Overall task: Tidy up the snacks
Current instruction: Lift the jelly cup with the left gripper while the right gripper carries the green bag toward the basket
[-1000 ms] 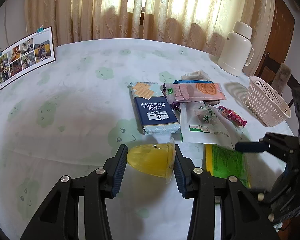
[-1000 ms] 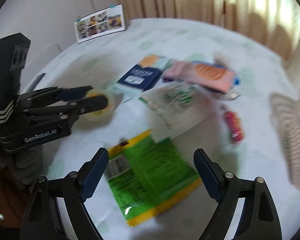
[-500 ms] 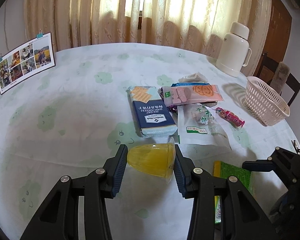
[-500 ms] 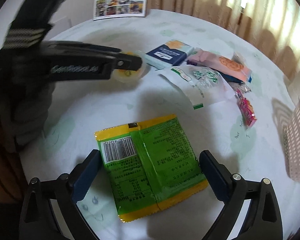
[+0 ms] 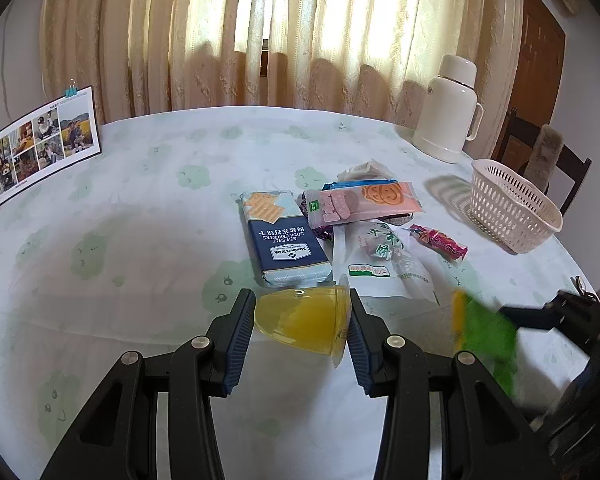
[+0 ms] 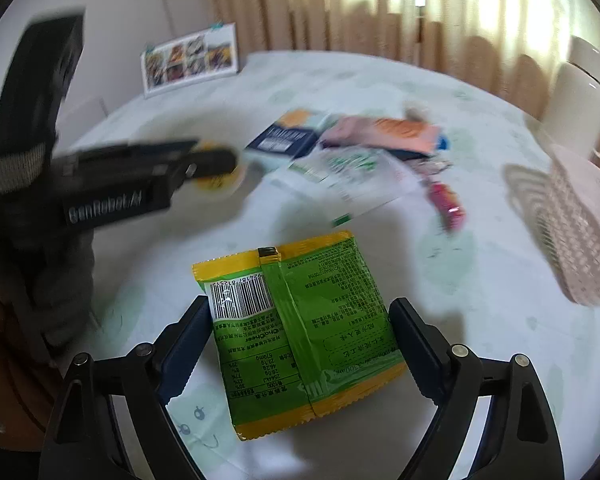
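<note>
Green snack packet (image 6: 300, 332) has risen off the table (image 6: 480, 300) between my right gripper (image 6: 300, 348) jaws, which are closing on it; background blurred. Left gripper (image 5: 302, 330) jaws clamp the jelly cup (image 5: 300, 318).

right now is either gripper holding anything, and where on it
The left gripper clamps the yellow jelly cup across its sides. The right gripper has its jaws closing around the green snack packet, touching its two side edges.
</note>
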